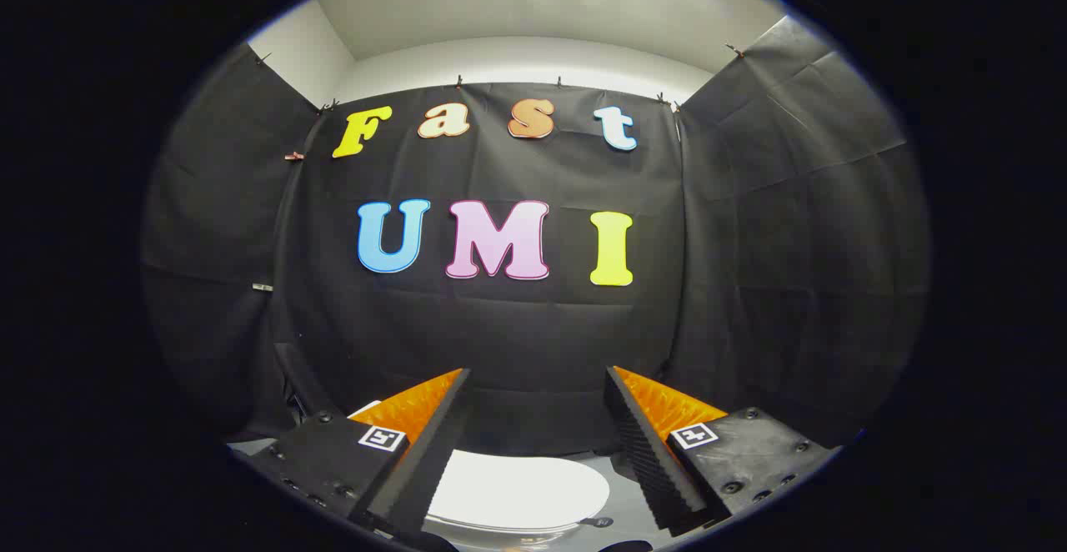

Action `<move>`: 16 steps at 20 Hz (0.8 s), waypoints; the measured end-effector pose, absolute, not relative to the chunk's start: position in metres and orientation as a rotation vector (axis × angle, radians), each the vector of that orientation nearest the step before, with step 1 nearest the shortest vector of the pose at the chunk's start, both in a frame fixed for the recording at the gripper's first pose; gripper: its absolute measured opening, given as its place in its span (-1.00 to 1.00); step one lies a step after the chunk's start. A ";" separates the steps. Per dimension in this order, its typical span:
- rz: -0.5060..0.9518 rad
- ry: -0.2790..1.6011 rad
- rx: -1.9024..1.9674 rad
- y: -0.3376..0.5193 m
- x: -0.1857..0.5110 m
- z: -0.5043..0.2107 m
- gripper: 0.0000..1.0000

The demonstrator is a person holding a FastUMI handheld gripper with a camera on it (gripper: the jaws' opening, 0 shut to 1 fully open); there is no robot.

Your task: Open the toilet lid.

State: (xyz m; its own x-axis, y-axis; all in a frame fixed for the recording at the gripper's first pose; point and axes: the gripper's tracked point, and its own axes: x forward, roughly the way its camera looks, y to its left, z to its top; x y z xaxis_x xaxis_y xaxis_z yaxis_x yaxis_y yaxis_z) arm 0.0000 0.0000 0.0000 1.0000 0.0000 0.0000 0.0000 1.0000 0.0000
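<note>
Above a closed white toilet lid in a cloth-walled booth, a hand-held tool hangs with its two fingers spread wide and nothing between them. The lid lies flat and shut, low between the fingers and just beneath their bases, its rounded edge showing toward the right finger; a small dark fitting sits just beside that edge on the pale grey floor. The fingertips point over and past the lid toward the black cloth wall beyond it, so the tool appears to be in the approach, with the lifting not yet begun. The risk from here looks to be one of aim: because the tool is levelled at the wall rather than at the lid's rim, a straight advance would pass over the lid. Coming down too steeply could instead press a finger onto the lid's smooth top, where it would likely skid rather than catch underneath.
</note>
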 end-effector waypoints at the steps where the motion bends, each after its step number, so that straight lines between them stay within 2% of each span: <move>1: -0.001 0.002 -0.002 0.000 -0.001 -0.001 0.99; 16: -0.013 0.003 -0.007 -0.003 -0.002 -0.001 0.99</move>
State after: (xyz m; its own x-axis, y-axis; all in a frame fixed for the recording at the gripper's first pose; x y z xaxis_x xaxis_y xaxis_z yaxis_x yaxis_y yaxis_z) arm -0.0021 -0.0033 -0.0008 0.9999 -0.0130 -0.0027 0.0130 0.9999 -0.0074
